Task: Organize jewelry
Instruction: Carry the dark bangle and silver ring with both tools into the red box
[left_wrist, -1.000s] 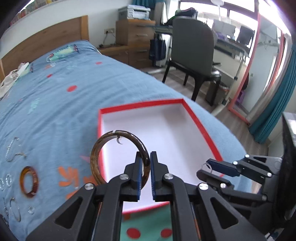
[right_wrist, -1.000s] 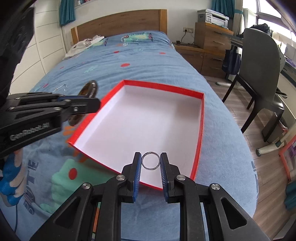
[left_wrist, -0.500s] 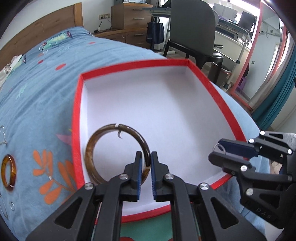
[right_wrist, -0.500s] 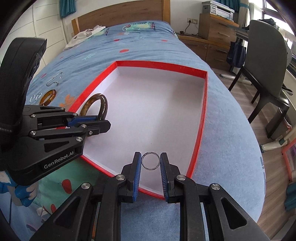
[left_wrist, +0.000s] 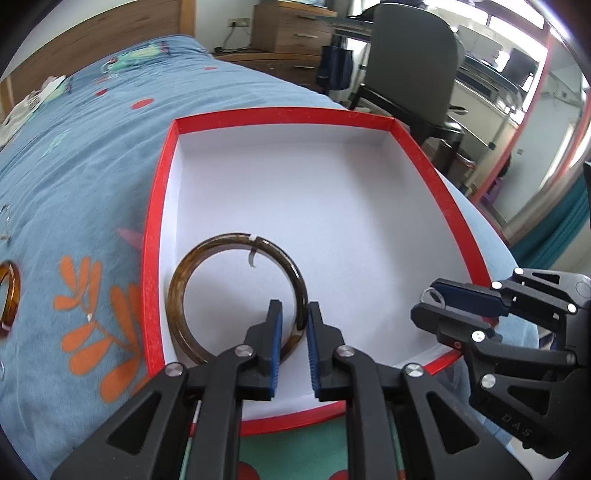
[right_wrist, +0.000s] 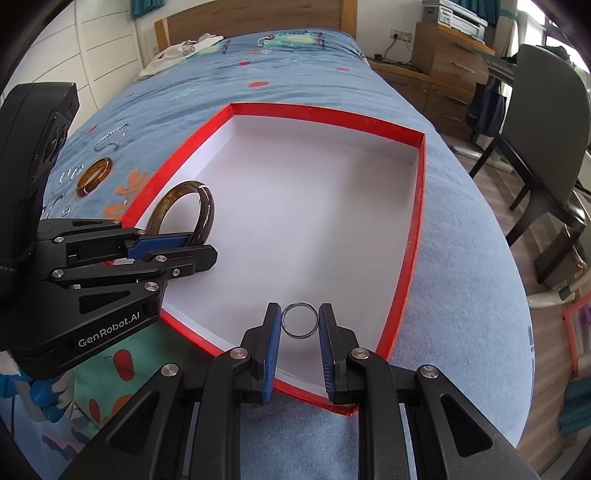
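A red-rimmed box (left_wrist: 155, 236) with a white floor lies on the blue bedspread; it also shows in the right wrist view (right_wrist: 415, 236). My left gripper (left_wrist: 294, 325) straddles a brown bangle (left_wrist: 192, 266) over the box's near left corner; the jaws stand slightly apart from the bangle's rim, which leans on one pad. In the right wrist view the bangle (right_wrist: 173, 199) stands upright at the left gripper (right_wrist: 192, 243). My right gripper (right_wrist: 300, 325) is shut on a small silver ring (right_wrist: 300, 319) above the box's near edge; it shows in the left wrist view (left_wrist: 436, 302).
An amber bangle (right_wrist: 94, 177) and several silver chains and earrings (right_wrist: 110, 136) lie on the bedspread left of the box. A grey chair (right_wrist: 543, 110) and wooden drawers (right_wrist: 443, 51) stand right of the bed. White clothing (right_wrist: 184, 48) lies by the headboard.
Both grippers moved forward and down over the box. The left jaws have parted a little around the brown bangle, which now sits low in the box. The ring stays gripped.
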